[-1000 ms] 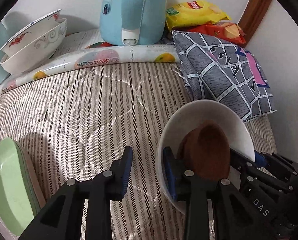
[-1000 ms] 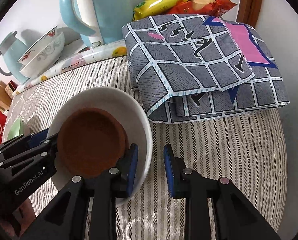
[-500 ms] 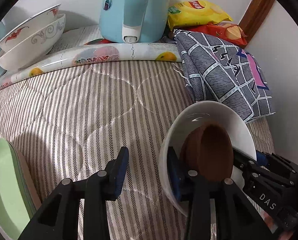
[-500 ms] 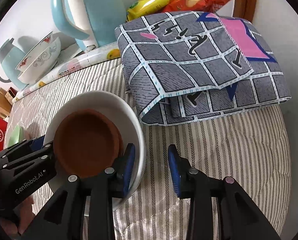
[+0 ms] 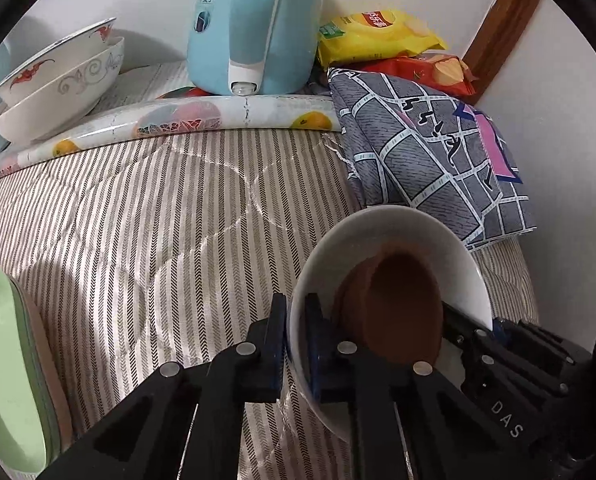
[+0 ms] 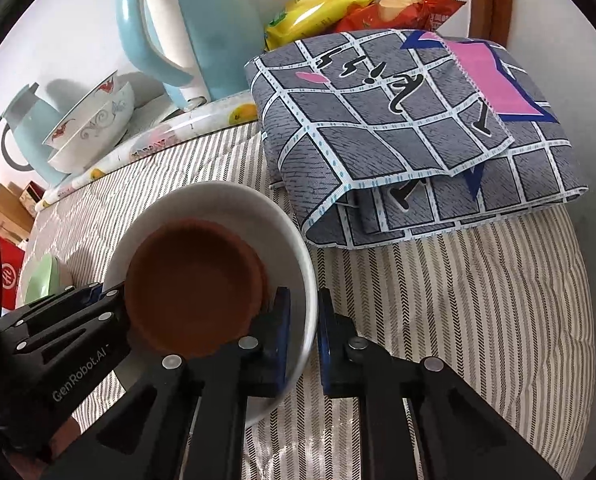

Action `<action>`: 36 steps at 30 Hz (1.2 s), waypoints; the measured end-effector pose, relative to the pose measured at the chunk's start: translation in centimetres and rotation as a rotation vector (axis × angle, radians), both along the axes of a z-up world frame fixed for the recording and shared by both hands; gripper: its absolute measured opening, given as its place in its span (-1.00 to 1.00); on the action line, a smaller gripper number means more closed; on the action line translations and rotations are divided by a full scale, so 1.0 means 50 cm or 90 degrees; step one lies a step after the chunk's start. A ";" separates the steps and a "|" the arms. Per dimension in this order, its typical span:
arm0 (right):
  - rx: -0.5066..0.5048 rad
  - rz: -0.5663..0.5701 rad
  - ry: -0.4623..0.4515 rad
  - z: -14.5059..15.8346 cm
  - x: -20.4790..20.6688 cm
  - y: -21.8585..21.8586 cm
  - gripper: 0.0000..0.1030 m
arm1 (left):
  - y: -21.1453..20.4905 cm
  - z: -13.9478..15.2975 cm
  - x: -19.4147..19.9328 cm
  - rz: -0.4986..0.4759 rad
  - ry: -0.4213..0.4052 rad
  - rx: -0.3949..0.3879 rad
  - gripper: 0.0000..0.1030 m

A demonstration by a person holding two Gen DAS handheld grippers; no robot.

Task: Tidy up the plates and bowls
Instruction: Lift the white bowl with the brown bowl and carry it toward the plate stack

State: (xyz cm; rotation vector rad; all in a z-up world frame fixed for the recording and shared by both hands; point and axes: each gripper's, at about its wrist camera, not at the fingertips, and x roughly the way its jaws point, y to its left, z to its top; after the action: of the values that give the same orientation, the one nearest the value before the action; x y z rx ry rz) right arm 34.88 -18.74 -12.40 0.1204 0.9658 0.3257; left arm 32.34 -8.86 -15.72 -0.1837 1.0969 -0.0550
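A white bowl (image 5: 402, 232) (image 6: 226, 204) holds a smaller brown bowl (image 5: 402, 304) (image 6: 194, 284) on the striped quilt. My left gripper (image 5: 296, 344) is shut on the white bowl's left rim. My right gripper (image 6: 303, 336) is shut on its right rim, one finger inside and one outside. Two stacked patterned white bowls (image 5: 58, 84) (image 6: 94, 124) stand at the back left. A green plate (image 5: 6, 368) (image 6: 42, 284) lies at the left edge.
A light blue kettle (image 5: 254, 24) (image 6: 186, 28) stands at the back on a fruit-print mat (image 5: 170, 120). A folded grey checked cloth (image 5: 430, 152) (image 6: 410, 128) lies right, snack bags (image 5: 378, 36) behind it. The white wall is close on the right.
Both grippers have closed onto the white bowl's rim. The left one closed from wide open; the right one narrowed from slightly open.
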 end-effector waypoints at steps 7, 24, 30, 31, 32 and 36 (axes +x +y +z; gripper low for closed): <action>0.010 -0.007 -0.002 0.002 -0.021 -0.007 -0.77 | -0.006 0.015 -0.028 -0.003 -0.008 0.006 -0.82; 0.029 -0.030 -0.061 0.098 -0.138 -0.037 -0.78 | -0.014 0.129 -0.127 -0.008 -0.065 0.012 -0.82; 0.029 -0.034 -0.074 0.120 -0.180 -0.044 -0.78 | -0.010 0.150 -0.160 -0.008 -0.076 0.006 -0.83; 0.030 -0.035 -0.075 0.122 -0.185 -0.043 -0.78 | -0.010 0.154 -0.166 -0.008 -0.078 0.005 -0.83; 0.033 -0.036 -0.078 0.125 -0.192 -0.045 -0.78 | -0.010 0.157 -0.171 -0.008 -0.080 0.004 -0.83; 0.038 -0.039 -0.083 0.134 -0.211 -0.048 -0.79 | -0.011 0.172 -0.189 -0.011 -0.090 0.010 -0.83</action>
State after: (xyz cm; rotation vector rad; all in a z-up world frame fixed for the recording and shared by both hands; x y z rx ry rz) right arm 24.33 -21.13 -5.72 0.1804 0.8221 0.3021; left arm 22.91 -9.43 -7.13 -0.1542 0.9572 -0.0746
